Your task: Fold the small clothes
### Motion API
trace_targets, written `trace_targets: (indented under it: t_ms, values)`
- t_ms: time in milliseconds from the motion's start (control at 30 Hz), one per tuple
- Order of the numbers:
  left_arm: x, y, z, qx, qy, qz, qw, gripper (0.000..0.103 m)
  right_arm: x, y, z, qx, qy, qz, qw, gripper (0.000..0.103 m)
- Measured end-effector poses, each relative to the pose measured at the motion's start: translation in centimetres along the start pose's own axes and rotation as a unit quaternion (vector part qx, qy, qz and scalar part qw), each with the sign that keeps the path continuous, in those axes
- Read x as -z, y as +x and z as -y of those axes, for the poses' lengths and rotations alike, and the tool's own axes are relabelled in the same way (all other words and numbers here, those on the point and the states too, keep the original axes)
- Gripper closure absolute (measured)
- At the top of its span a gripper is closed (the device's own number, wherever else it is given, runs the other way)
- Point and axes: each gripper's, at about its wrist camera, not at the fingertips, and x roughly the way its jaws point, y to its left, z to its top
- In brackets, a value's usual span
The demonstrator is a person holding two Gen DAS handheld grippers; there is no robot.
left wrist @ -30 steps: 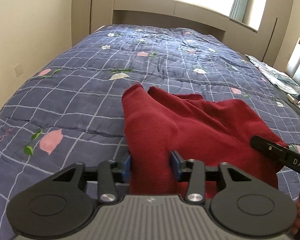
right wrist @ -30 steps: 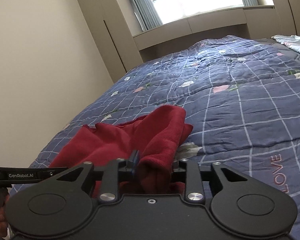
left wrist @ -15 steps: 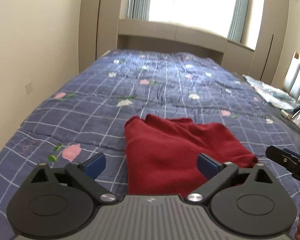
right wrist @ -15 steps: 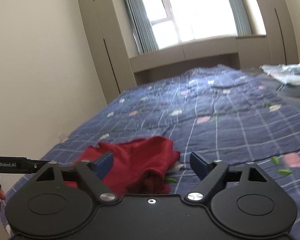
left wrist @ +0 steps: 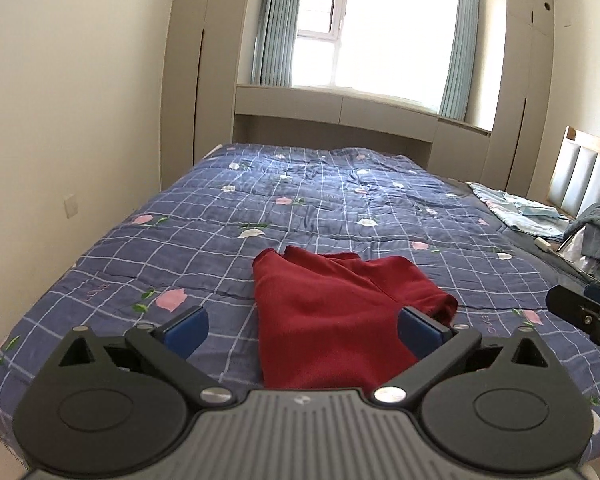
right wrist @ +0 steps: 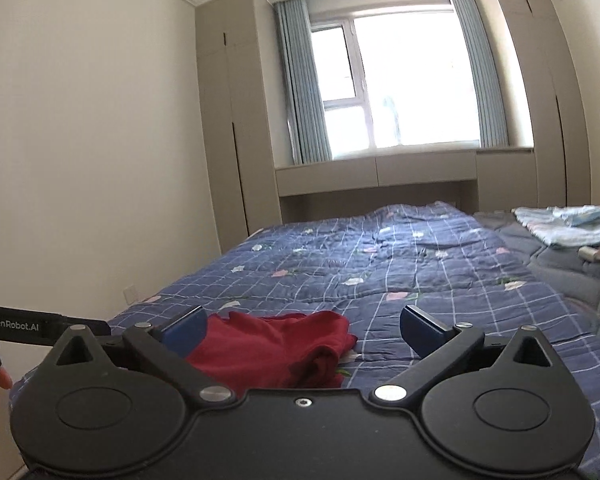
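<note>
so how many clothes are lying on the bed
2, maybe more hidden: a dark red knit garment on the blue checked quilt nearby, and a light blue patterned garment at the far right.

A small dark red garment (left wrist: 332,312) is lying folded and loosely flat on the blue checked quilt (left wrist: 300,208), near the bed's closest edge, its far corners rumpling upward.

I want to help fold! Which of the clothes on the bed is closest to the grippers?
The dark red knit garment, lying flat on the blue checked quilt just ahead. The pale blue clothes and the grey garment lie far off toward the headboard side.
</note>
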Motion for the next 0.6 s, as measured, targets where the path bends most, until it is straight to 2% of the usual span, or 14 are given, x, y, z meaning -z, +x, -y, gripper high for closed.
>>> trace_targets:
  t_ms: [167,400,600]
  values:
    - [2.3,-2.3,0.1,0.015,0.007,0.004,0.9999,0.0,1.1,-3.5,-1.3,0.004,-0.012,0.017,1.0,0.001]
    - [6.4,-4.7,0.2,-0.008,0.022,0.01,0.9997,0.0,3.9,-6.9,-2.8,0.017,-0.027,0.02,0.999,0.001]
    - [9.0,-5.8,-0.1,-0.016,0.021,-0.001,0.9997,0.0,6.1,-9.0,-4.3,0.029,-0.046,0.02,0.998,0.001]
